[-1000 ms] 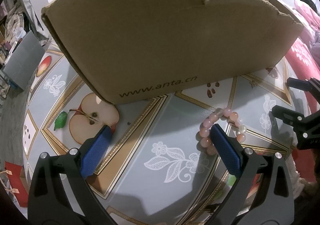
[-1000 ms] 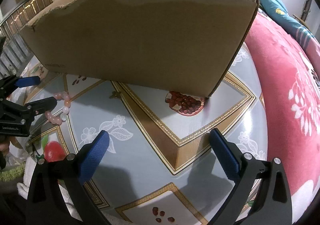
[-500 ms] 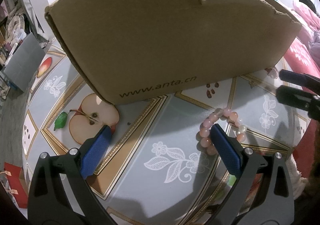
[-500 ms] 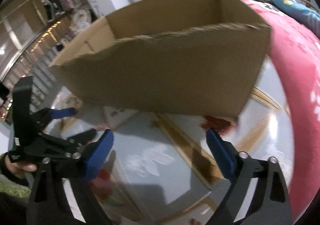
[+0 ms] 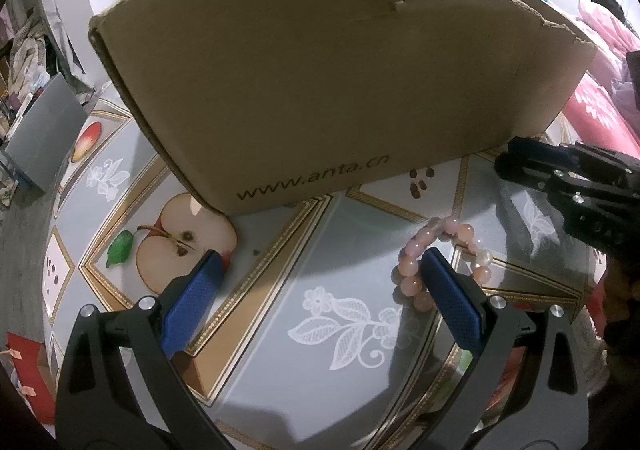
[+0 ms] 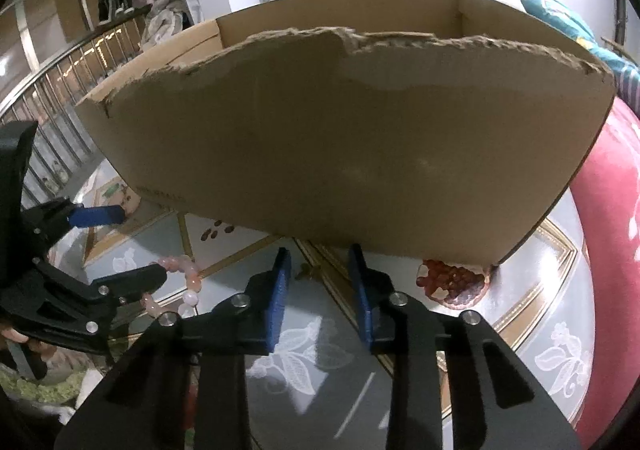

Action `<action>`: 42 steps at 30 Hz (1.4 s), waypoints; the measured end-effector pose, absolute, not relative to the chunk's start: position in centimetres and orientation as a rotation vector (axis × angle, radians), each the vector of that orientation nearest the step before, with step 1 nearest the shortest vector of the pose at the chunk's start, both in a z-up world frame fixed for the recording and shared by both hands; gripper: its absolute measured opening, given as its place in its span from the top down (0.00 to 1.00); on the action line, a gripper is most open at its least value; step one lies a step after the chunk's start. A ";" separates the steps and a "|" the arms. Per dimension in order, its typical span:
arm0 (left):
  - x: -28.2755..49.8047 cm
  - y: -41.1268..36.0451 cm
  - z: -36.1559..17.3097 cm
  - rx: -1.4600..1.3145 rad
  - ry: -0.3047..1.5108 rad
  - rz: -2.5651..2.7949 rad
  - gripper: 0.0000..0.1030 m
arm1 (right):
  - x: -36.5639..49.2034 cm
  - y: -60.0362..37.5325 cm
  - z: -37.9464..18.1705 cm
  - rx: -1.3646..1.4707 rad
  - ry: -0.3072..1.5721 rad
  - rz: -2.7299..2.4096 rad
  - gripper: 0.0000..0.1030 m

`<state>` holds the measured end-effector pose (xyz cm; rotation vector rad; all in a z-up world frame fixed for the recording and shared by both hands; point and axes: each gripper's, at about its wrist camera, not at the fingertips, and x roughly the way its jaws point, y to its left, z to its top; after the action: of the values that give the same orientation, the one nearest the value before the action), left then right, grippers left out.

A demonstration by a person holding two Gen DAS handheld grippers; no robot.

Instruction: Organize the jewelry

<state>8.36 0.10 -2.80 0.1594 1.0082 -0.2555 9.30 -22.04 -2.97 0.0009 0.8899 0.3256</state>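
A pink bead bracelet (image 5: 442, 258) is seen lying flat on the patterned desk (image 5: 340, 262), in front of the cardboard box (image 5: 320, 82) and to the right of centre. The left gripper (image 5: 320, 270) is held low with jaws spread wide; its right finger (image 5: 448, 294) is placed inside the bracelet loop, the left one over the printed apple. Nothing is pinched. The right gripper (image 6: 318, 274) is held in front of the box wall with jaws partly closed, a narrow gap left, nothing between them. The bracelet (image 6: 188, 282) is seen to its left, partly hidden by the left gripper (image 6: 116, 246).

The box, open-topped with a torn upper rim, blocks most of the desk's far side; its wall reads "www.anta.cn". Open desk surface is left between box and grippers. A red floral blanket (image 6: 612, 210) borders the desk's right edge. A railing (image 6: 60, 90) and clutter are seen beyond the left edge.
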 end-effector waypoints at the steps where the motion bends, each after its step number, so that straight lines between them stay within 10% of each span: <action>1: 8.3 0.1 -2.8 0.159 1.007 -0.256 0.07 | 9.3 -21.8 -2.9 -0.009 0.889 0.328 0.76; 32: 7.7 0.3 -2.9 0.160 1.014 -0.254 0.07 | 8.3 -23.9 -2.1 0.049 0.896 0.353 0.97; 42: 8.2 0.1 -2.9 0.158 1.014 -0.248 0.07 | 9.0 -22.3 -2.4 0.015 0.902 0.338 0.73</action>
<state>8.19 0.13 -2.90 0.1576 1.0144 -0.2483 9.02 -22.30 -2.43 0.0152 0.9024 0.3383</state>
